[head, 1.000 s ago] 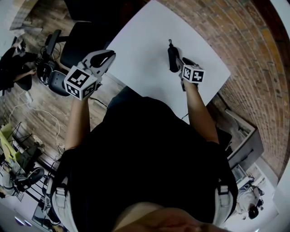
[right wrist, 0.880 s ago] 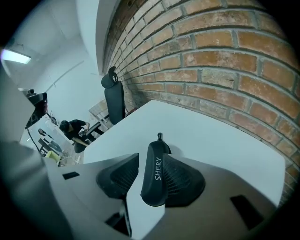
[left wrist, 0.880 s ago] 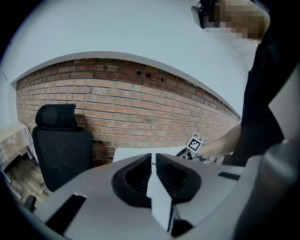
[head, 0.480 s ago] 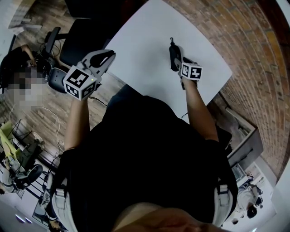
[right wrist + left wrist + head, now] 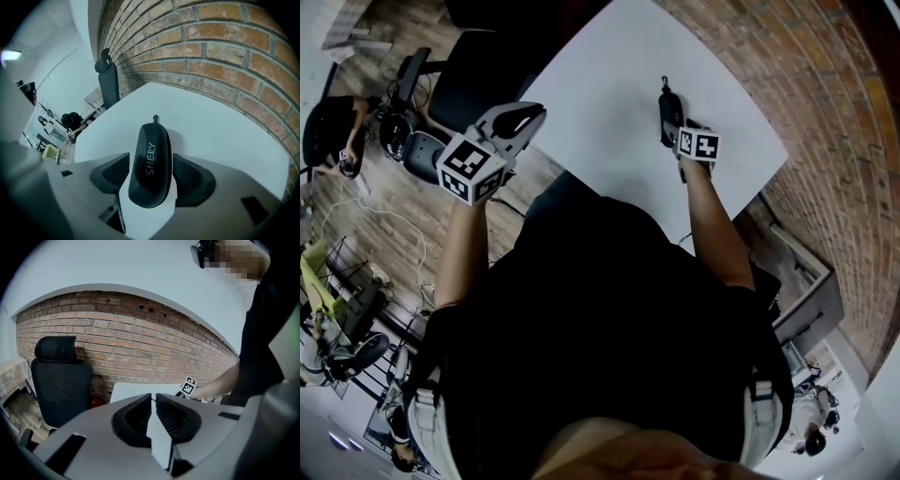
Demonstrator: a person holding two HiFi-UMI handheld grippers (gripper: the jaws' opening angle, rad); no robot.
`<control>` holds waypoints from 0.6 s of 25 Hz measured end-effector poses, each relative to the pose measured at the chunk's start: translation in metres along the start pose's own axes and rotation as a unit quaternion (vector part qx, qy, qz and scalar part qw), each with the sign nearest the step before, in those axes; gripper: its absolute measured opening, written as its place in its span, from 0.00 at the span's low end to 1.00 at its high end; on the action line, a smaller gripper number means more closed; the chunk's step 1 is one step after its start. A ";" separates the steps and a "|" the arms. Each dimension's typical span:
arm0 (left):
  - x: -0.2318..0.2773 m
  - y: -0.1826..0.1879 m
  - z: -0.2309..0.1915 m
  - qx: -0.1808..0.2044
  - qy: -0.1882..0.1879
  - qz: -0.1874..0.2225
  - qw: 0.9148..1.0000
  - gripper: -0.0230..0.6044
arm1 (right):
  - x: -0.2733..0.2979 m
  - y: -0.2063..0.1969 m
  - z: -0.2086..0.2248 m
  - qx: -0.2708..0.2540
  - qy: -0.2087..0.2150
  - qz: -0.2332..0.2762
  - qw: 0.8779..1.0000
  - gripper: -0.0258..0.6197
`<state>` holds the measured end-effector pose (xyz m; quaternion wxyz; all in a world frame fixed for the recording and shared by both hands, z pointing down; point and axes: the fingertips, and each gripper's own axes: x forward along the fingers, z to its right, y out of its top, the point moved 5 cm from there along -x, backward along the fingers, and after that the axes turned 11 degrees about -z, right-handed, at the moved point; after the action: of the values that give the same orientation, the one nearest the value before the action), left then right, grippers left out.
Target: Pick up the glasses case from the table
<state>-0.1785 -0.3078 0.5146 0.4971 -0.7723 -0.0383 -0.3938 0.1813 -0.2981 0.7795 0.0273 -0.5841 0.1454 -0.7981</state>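
The black glasses case (image 5: 150, 161), printed SHERY with a small zip pull at its far end, lies lengthwise on the white table (image 5: 225, 136) between the jaws of my right gripper (image 5: 151, 174). Those jaws are opening, and a little gap shows on each side of the case. From the head view the case (image 5: 668, 111) lies near the table's right edge, just beyond the right gripper (image 5: 676, 128). My left gripper (image 5: 525, 117) hangs off the table's near-left edge, its jaws (image 5: 153, 399) shut with nothing in them.
A black office chair (image 5: 464, 89) stands left of the table, against the brick wall (image 5: 140, 348). Brick floor (image 5: 825, 103) borders the table's right side. Cables and gear (image 5: 356, 309) clutter the wooden floor at the left.
My right gripper has sunk toward the table with the case and its jaws have spread apart. The left gripper has stayed put.
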 end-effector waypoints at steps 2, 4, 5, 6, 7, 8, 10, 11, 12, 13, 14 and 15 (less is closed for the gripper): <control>0.001 0.000 -0.001 -0.001 0.001 -0.001 1.000 0.10 | 0.004 0.000 0.001 0.000 0.001 -0.004 1.000 0.52; 0.001 0.000 -0.002 -0.001 0.002 -0.002 1.000 0.10 | 0.007 0.000 0.002 0.000 -0.001 -0.008 1.000 0.54; 0.001 0.000 -0.002 -0.001 0.002 -0.003 1.000 0.10 | 0.009 0.000 0.003 0.000 -0.002 -0.010 1.000 0.56; 0.001 0.000 -0.002 -0.003 0.001 -0.004 1.000 0.10 | 0.011 0.000 0.003 -0.002 -0.002 -0.012 1.000 0.57; 0.001 -0.001 -0.003 -0.005 0.002 -0.005 1.000 0.10 | 0.013 0.000 0.003 -0.003 -0.002 -0.014 1.000 0.57; 0.001 -0.002 -0.003 -0.007 0.002 -0.007 1.000 0.10 | 0.015 0.001 0.003 -0.005 -0.002 -0.016 1.000 0.58; 0.001 -0.003 -0.003 -0.009 0.004 -0.007 1.000 0.10 | 0.019 0.001 0.002 -0.008 -0.002 -0.021 1.000 0.58; 0.001 -0.004 -0.003 -0.010 0.005 -0.007 1.000 0.10 | 0.022 0.001 0.002 -0.009 -0.002 -0.023 1.000 0.59; 0.001 -0.004 -0.004 -0.011 0.006 -0.008 1.000 0.10 | 0.024 0.001 0.002 -0.010 -0.002 -0.024 1.000 0.59; 0.001 -0.005 -0.004 -0.012 0.006 -0.008 1.000 0.10 | 0.026 0.001 0.003 -0.011 -0.003 -0.025 1.000 0.59; 0.001 -0.005 -0.004 -0.013 0.007 -0.009 1.000 0.10 | 0.028 0.001 0.003 -0.012 -0.004 -0.027 1.000 0.59; 0.001 -0.006 -0.005 -0.014 0.007 -0.008 1.000 0.10 | 0.029 0.000 0.003 -0.012 -0.005 -0.029 0.999 0.60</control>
<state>-0.1835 -0.3088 0.5203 0.4834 -0.7759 -0.0358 -0.4037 0.1753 -0.3052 0.8075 -0.0022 -0.5923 0.1382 -0.7937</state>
